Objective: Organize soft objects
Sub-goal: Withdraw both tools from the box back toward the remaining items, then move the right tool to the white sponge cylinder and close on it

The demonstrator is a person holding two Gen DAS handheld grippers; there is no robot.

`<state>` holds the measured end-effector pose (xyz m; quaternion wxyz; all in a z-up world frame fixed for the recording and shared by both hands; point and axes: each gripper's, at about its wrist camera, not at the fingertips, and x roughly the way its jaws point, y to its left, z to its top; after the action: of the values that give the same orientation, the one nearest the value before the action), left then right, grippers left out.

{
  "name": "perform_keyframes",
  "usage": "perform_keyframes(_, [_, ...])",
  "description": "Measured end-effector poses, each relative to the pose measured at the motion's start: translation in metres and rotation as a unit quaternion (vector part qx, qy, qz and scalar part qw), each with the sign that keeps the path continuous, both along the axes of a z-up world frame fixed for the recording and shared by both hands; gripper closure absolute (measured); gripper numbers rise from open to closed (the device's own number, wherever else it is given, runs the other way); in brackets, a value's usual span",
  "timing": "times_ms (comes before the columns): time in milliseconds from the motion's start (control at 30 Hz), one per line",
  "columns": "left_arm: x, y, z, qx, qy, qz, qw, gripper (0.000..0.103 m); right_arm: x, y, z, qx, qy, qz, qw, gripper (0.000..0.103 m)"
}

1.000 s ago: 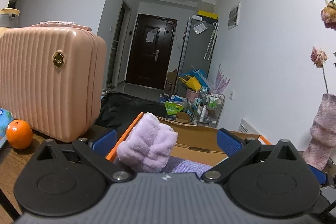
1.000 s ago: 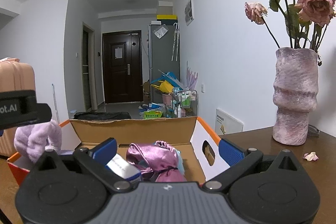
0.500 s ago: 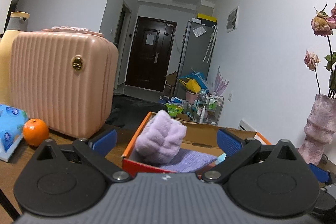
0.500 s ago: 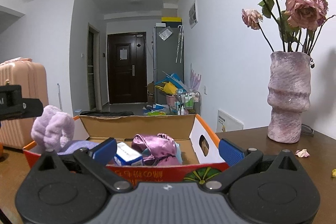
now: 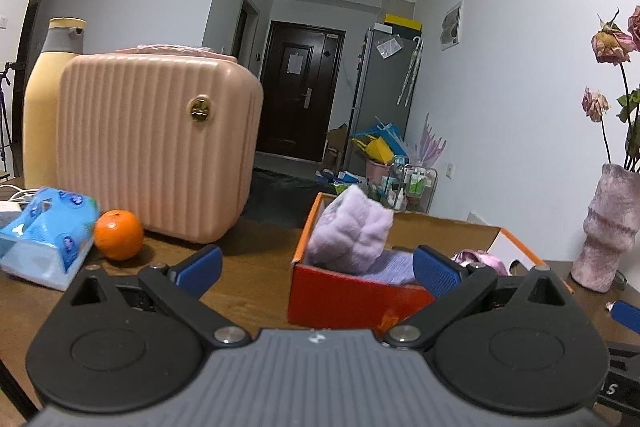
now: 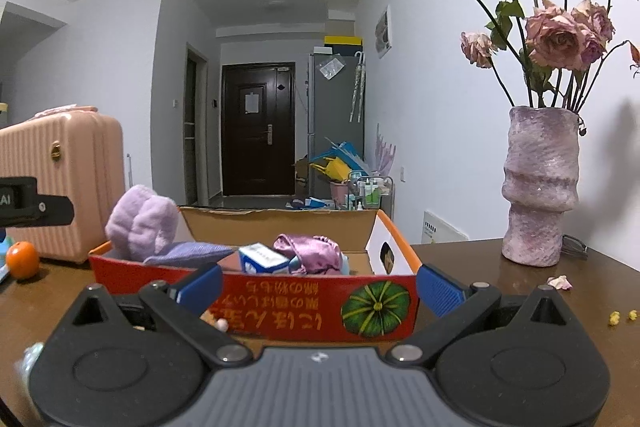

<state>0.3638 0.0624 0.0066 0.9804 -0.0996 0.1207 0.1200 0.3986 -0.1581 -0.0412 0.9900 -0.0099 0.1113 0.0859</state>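
Blue fingertips on the left gripper (image 5: 316,269) are spread wide with nothing between them; ahead, a fluffy lilac plush (image 5: 350,233) sticks up from the near-left corner of the orange cardboard box (image 5: 340,297), sitting on a folded purple cloth (image 5: 394,265). Right gripper (image 6: 318,285) is wide open too, empty; box holds that plush, a shiny pink satin bundle (image 6: 310,253) and a small blue-white carton (image 6: 262,259).
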Motion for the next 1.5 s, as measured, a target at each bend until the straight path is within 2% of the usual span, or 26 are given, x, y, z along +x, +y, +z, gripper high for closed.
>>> perform_keyframes(733, [-0.073, -0.001, -0.012, 0.043, 0.043, -0.044, 0.9972, 0.0, -0.093, -0.022, -0.004, -0.018, 0.03, 0.03, 0.999, 0.0])
perform_keyframes(1167, [-0.099, -0.009, -0.025, 0.059, 0.082, -0.07, 0.9924, 0.0, -0.123, -0.033, -0.005, -0.025, 0.047, 0.028, 0.998, 0.0])
perform_keyframes(1500, [-0.097, -0.014, -0.03, 0.071, 0.093, -0.076, 0.9902, 0.0, -0.123, -0.034, -0.006, -0.028, 0.056, 0.025, 0.998, 0.0])
